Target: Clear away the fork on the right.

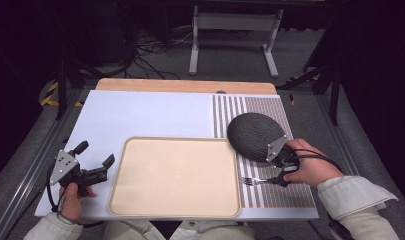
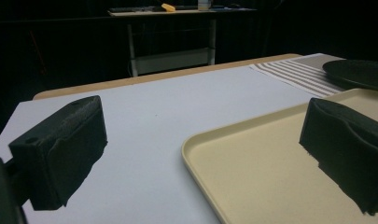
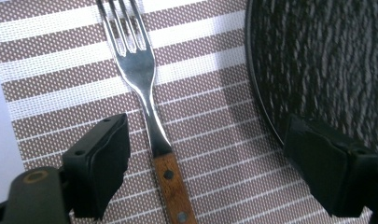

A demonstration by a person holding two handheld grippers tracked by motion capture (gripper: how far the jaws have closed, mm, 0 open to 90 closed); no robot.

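A fork (image 1: 255, 180) with a wooden handle lies on the striped brown placemat (image 1: 270, 107), its tines pointing toward the beige tray (image 1: 175, 175). My right gripper (image 1: 277, 176) hovers over the handle end. In the right gripper view the fork (image 3: 147, 79) lies between the spread jaws of the right gripper (image 3: 210, 168), nearer the left one, and neither pad touches it. The dark textured plate (image 1: 254, 136) sits just beyond that hand; its rim (image 3: 326, 56) passes under the right jaw. My left gripper (image 1: 96, 153) rests open and empty left of the tray, and in its own view the left gripper (image 2: 203, 154) frames the tray corner (image 2: 270, 163).
The white table top (image 1: 150, 117) ends in a wooden strip (image 1: 185, 86) at the far side. A metal stand (image 1: 235, 30) and cables lie on the floor beyond. The plate (image 2: 359, 72) and the placemat (image 2: 298, 74) appear far off in the left gripper view.
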